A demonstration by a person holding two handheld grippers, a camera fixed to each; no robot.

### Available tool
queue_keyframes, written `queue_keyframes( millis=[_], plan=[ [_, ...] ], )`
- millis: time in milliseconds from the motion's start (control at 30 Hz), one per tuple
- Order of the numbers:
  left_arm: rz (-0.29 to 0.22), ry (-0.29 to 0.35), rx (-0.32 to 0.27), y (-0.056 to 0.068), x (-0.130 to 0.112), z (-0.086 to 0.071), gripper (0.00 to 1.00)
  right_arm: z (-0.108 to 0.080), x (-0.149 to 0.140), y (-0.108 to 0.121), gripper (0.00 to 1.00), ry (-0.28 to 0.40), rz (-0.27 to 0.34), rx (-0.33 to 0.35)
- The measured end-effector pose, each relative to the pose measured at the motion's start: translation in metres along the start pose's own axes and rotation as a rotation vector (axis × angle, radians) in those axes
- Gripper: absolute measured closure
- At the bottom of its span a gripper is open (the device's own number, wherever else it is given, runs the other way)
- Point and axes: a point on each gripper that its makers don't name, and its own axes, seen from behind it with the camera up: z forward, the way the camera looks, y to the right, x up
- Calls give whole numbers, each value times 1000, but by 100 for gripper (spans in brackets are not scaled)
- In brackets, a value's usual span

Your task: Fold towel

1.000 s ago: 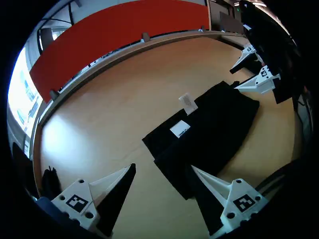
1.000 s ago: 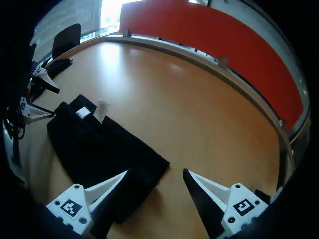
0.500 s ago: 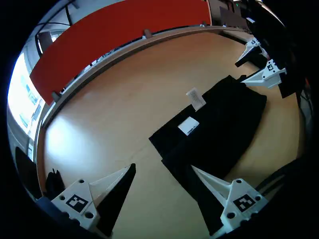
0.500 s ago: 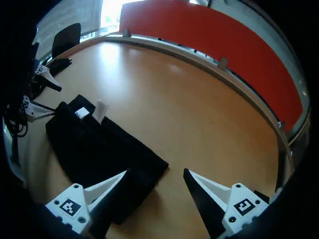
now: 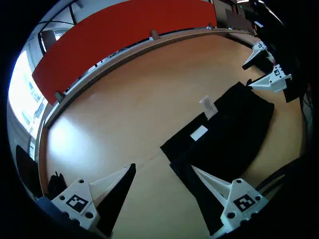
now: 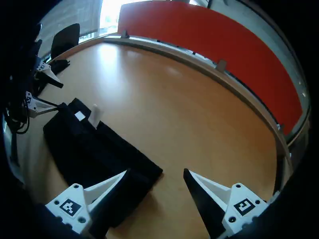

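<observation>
Towel (image 5: 231, 131) drifted rightward, left gripper (image 5: 162, 165) and right gripper (image 6: 155, 171) jaws wide, empty

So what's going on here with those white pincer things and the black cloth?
A person is working two handheld tongs to fold a black towel lying on a wooden table. The left tongs and right tongs are both open, poised at opposite ends of the towel, gripping nothing yet.

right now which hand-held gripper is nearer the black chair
Left. The left hand-held gripper sits at the towel end closest to the black chair; the right hand-held gripper is at the towel's opposite end, farther away.
</observation>
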Motion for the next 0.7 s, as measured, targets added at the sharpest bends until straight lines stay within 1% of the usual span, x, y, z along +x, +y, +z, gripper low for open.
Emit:
queue_keyframes(
  millis=[167,267,700],
  plan=[
    [-11,9,15,-9,9,2,8,2,7,4,0,9,-3,-7],
    [-22,16,20,-12,13,1,9,2,11,6,0,17,-4,-11],
    [-47,29,30,-16,12,-12,9,-9,14,2,0,37,-8,-4]
  ],
)
